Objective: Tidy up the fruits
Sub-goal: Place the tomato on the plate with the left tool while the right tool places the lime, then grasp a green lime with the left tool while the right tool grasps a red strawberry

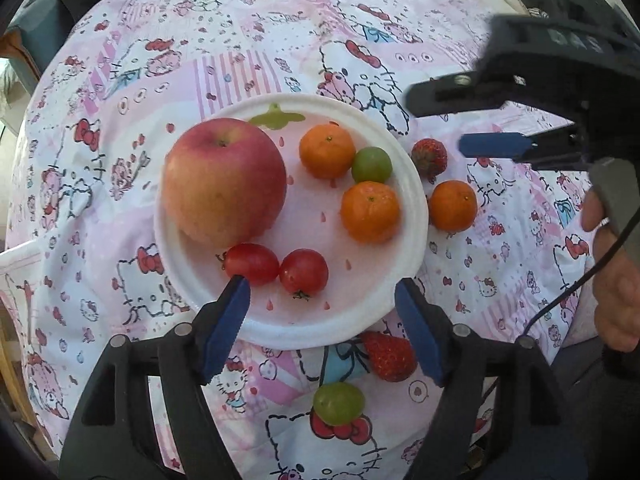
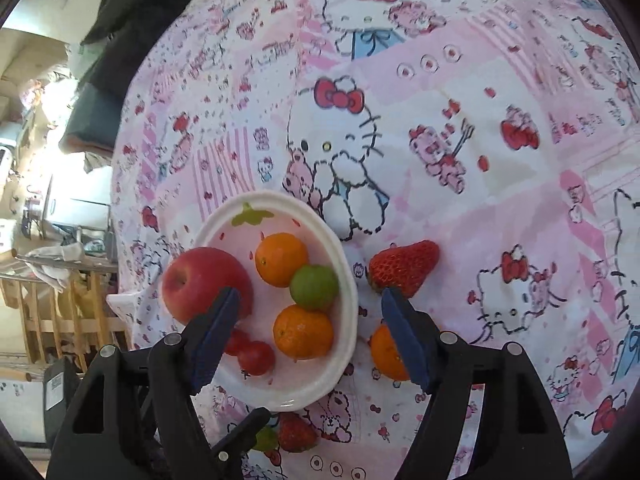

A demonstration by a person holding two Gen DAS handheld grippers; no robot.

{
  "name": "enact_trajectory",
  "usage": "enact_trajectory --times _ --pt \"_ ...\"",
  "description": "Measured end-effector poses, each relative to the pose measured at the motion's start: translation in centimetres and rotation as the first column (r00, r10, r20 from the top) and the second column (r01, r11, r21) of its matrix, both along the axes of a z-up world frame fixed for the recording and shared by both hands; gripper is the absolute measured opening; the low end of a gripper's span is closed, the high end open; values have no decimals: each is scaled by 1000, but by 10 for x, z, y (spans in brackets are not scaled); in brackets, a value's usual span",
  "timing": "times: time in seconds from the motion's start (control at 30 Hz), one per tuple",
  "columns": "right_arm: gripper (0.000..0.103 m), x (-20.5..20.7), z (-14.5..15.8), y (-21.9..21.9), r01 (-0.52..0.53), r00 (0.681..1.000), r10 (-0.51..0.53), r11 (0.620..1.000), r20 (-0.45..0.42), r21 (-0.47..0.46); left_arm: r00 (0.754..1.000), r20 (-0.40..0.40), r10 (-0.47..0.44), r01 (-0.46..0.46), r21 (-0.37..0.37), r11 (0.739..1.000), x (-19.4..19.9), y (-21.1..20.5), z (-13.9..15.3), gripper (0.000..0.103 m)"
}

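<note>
A white plate [image 1: 280, 328] holds a red apple [image 1: 224, 180], two mandarins [image 1: 327, 151], a green grape [image 1: 371, 165] and two cherry tomatoes [image 1: 304, 272]. My left gripper [image 1: 322, 284] hangs open over the plate's near edge, its blue pads apart and holding nothing. On the cloth lie a third mandarin [image 1: 453, 206], two strawberries [image 1: 429, 156] and another grape [image 1: 339, 403]. My right gripper [image 2: 310, 293] is open above the plate's [image 2: 348, 280] right side, empty. A strawberry [image 2: 404, 266] and the loose mandarin [image 2: 384, 354] lie by its right finger.
A pink cartoon-print cloth [image 2: 500, 200] covers the table. Dark clothing [image 2: 132, 24] and a wooden rack [image 2: 60, 320] stand past the table's left edge. A hand [image 1: 616, 280] and a cable are at the right of the left wrist view.
</note>
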State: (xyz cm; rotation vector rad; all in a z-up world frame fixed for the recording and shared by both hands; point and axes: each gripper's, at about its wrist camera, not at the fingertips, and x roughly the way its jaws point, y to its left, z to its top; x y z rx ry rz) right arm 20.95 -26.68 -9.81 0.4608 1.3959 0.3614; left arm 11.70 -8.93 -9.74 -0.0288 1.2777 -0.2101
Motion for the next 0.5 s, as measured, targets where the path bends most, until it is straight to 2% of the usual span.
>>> enact_trajectory --times 0.13,0.3,0.5 --pt "76 -12 11 -11 19 1000 -19 1000 20 22 1000 16 25 -25 -22 999 -7 12 9 72" --pt "76 -37 27 -26 38 997 -39 999 62 8 997 21 74 -73 -39 997 -16 32 16 72" --pt "76 -65 32 -43 83 994 -84 997 76 9 993 2 115 -115 -55 992 -30 53 19 72"
